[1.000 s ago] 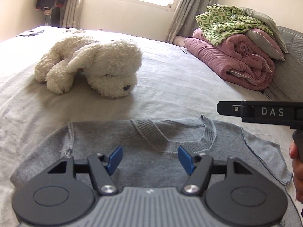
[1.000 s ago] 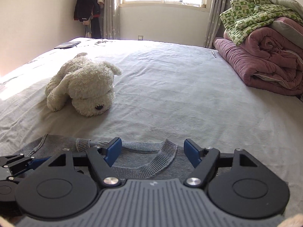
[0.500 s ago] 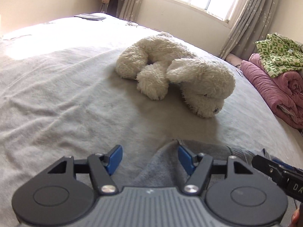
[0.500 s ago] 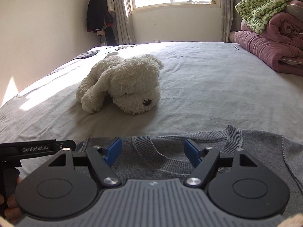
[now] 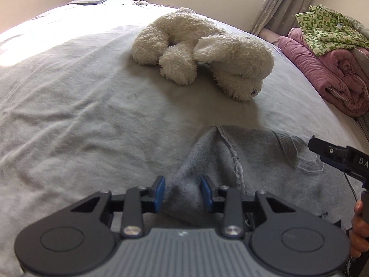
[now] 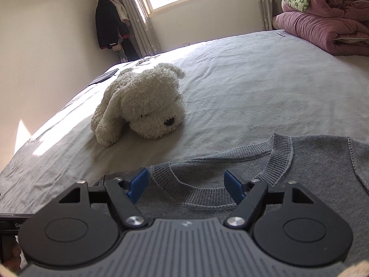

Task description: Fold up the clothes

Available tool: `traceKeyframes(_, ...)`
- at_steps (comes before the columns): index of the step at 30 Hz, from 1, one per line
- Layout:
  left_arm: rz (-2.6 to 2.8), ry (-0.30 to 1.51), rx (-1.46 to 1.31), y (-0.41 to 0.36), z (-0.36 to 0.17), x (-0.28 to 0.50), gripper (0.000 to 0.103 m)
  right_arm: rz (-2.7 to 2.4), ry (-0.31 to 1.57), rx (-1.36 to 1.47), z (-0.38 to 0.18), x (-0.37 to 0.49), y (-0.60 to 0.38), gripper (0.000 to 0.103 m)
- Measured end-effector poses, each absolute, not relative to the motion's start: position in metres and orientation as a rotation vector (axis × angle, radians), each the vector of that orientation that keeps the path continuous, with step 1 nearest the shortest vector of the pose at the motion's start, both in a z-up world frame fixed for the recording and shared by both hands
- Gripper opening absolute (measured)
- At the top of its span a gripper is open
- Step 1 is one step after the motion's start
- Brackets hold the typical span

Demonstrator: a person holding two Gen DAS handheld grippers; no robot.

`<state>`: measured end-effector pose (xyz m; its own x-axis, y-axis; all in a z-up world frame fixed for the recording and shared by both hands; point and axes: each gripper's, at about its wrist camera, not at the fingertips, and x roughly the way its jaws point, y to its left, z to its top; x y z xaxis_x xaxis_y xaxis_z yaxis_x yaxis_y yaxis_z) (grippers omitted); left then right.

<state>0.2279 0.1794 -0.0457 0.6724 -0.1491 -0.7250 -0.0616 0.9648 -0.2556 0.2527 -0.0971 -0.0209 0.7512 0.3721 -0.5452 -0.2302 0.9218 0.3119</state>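
A grey knit sweater (image 5: 253, 157) lies flat on the bed, its ribbed collar (image 6: 279, 159) facing away from me. My left gripper (image 5: 183, 192) is at the sweater's left shoulder edge. Its jaws are closing, and a raised fold of grey fabric fills the gap between the blue pads (image 5: 159, 191). My right gripper (image 6: 185, 184) hovers over the collar with its jaws wide apart and nothing pinched between them. The sweater (image 6: 322, 173) spreads on to the right under it. The lower part of the garment is hidden behind the gripper bodies.
A white plush dog (image 5: 207, 53) lies on the grey bedsheet (image 5: 80, 115) just beyond the sweater. Folded pink and green quilts (image 5: 327, 64) are stacked at the right edge of the bed. Dark clothes (image 6: 110, 27) hang in the far corner by the window.
My left gripper slid left from the collar to the shoulder edge, then narrowed its jaws around a fold of fabric. My right gripper dipped and rolled, staying open over the collar.
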Motion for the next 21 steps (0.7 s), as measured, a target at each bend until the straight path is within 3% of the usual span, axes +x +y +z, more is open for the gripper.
traceKeyframes(1, -0.051, 0.812, -0.299, 0.181, -0.046, 0.227, 0.011, 0.345, 0.641, 0.230, -0.020, 0.252, -0.095, 0.076)
traceKeyframes(3, -0.054, 0.766, -0.356, 0.185, -0.048, 0.224, 0.008, 0.374, 0.639, 0.226, -0.017, 0.249, -0.090, 0.076)
traceKeyframes(9, -0.212, 0.580, -0.501, 0.179, -0.023, 0.217, 0.007, 0.583, 0.625, 0.301, -0.004, 0.239, -0.081, 0.076)
traceKeyframes(13, -0.451, 0.589, -0.493, 0.162, -0.025, 0.218, 0.008, 0.653, 0.625, 0.431, -0.001, 0.240, -0.091, 0.075)
traceKeyframes(17, -0.590, 0.670, -0.402, 0.134, -0.039, 0.223, 0.008, 0.668, 0.723, 0.535, -0.016, 0.254, -0.102, 0.058)
traceKeyframes(21, -0.636, 0.741, -0.305, 0.112, -0.050, 0.225, 0.009, 0.595, 0.823, 0.505, -0.038, 0.264, -0.099, 0.054)
